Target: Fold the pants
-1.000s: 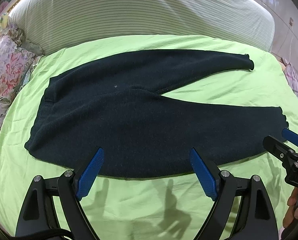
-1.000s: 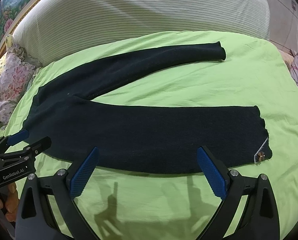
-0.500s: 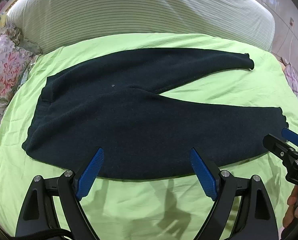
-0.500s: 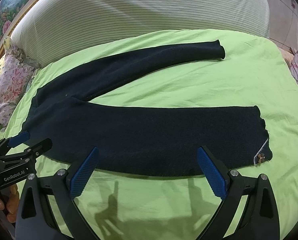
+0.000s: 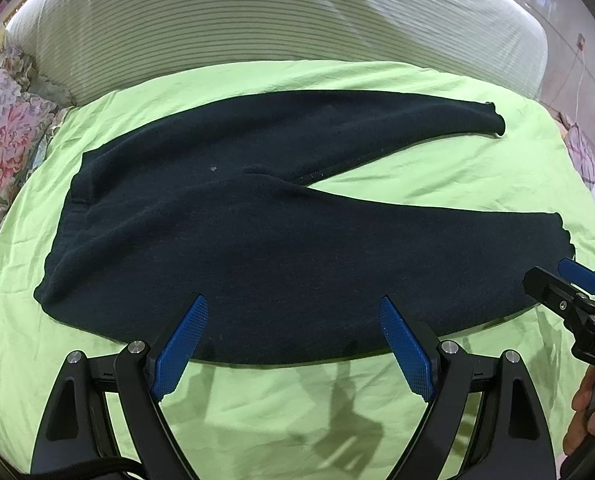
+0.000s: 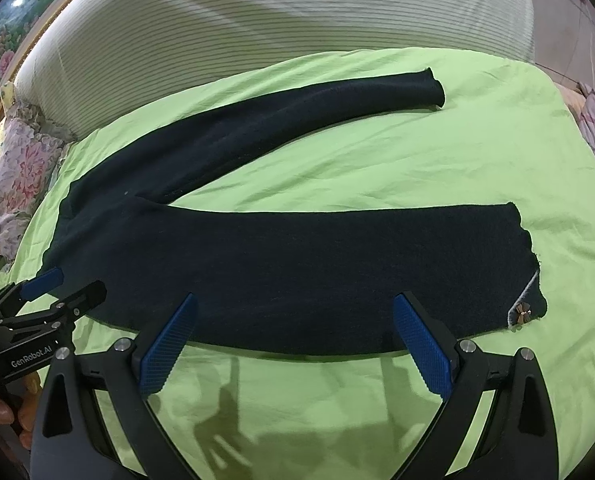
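Dark pants [image 5: 265,240] lie flat on the green bed [image 5: 437,184], legs spread apart. Both grippers, left gripper [image 5: 293,344] and right gripper [image 6: 293,344], have crept slightly closer to the near leg's edge, jaws wide and empty; folding hasn't begun.

Your right wrist view shows white lettering "GenRobot.AI" on the black body of the left gripper [image 6: 63,286], low at the left of that view, beside your right gripper's left finger. Your left wrist view shows only the letters "DA" in white on the body of the right gripper [image 5: 553,280], at the far right, where the frame edge cuts off the rest. You have no other legible text, number or label in either view.
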Demonstrator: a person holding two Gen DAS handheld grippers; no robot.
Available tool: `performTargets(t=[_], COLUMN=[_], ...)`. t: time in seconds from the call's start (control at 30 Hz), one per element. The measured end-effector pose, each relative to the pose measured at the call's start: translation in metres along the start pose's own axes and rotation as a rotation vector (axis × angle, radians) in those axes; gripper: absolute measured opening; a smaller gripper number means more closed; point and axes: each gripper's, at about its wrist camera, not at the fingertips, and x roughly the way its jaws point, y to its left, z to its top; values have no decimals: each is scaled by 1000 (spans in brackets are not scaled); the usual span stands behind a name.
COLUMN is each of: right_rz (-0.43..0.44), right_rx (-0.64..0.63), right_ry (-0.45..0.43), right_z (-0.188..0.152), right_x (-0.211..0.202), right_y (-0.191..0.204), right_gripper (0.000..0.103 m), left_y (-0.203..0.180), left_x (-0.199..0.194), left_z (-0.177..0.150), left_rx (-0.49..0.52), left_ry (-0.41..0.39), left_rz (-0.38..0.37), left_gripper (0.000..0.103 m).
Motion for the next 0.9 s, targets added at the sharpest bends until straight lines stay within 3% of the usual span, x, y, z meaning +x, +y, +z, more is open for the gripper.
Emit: performTargets(t=[0.5, 0.67, 0.9], right_rz=[20, 12, 24], right_rx=[21, 16, 47], right_ry=[-5, -20, -25], right_z=[10, 42, 109], right_x=[-1, 4, 27], right_y=[-18, -37, -76], right_gripper=[98, 98, 98], left_y=[-12, -19, -26], left_x=[8, 14, 52], left_z=[18, 48, 123], left_rx=[36, 74, 127], left_ry=[-7, -8, 11], left_rz=[-16, -78, -106], left_gripper=[90, 90, 90])
